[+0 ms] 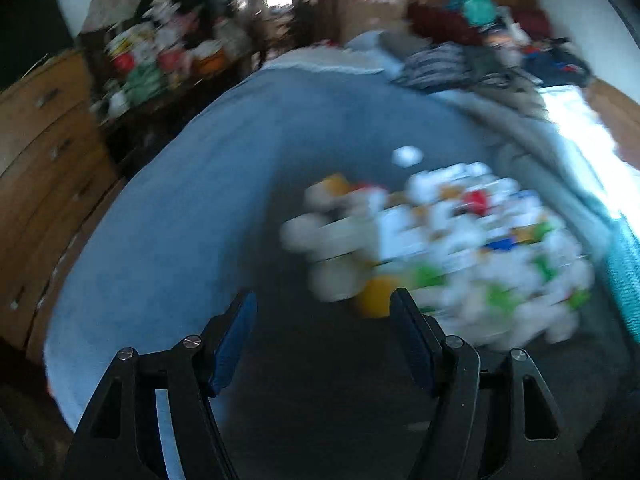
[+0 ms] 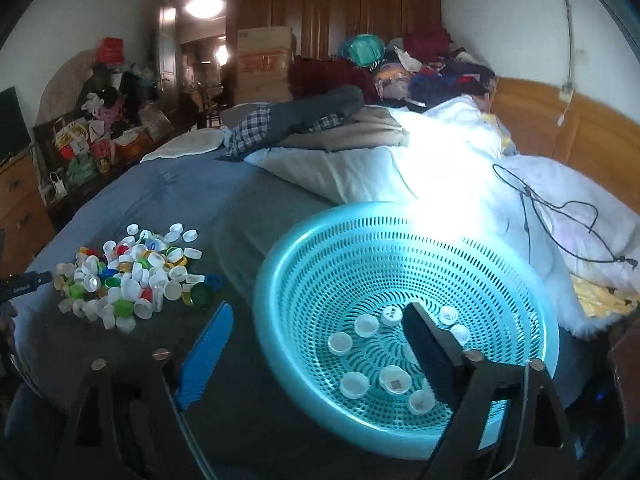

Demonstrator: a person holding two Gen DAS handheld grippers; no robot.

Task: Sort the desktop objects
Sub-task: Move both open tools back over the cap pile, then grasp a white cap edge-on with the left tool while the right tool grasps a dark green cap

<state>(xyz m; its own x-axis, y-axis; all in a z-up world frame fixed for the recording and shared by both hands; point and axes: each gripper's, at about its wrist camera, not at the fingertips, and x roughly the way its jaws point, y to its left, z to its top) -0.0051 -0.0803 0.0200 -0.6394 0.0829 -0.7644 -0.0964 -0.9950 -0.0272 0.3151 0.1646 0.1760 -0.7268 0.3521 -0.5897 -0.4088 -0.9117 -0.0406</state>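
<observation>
A pile of bottle caps [image 2: 132,272], mostly white with some green, yellow, red and blue ones, lies on the blue-grey bedsheet [image 2: 168,192]. In the left wrist view the same cap pile [image 1: 440,248] is blurred and sits ahead and to the right of my left gripper [image 1: 324,304], which is open with nothing between its blue pads. A teal perforated basket [image 2: 304,264] stands to the right of the pile and holds several white caps [image 2: 366,325]. My right gripper [image 2: 320,316] hangs open over the basket's near left rim, empty.
Folded clothes and a white duvet [image 2: 460,152] are heaped behind the basket, with a black cable [image 2: 528,200] lying across it. A wooden dresser [image 1: 44,152] and a cluttered shelf [image 1: 160,60] stand left of the bed. A dark object [image 2: 24,282] pokes in at the left edge.
</observation>
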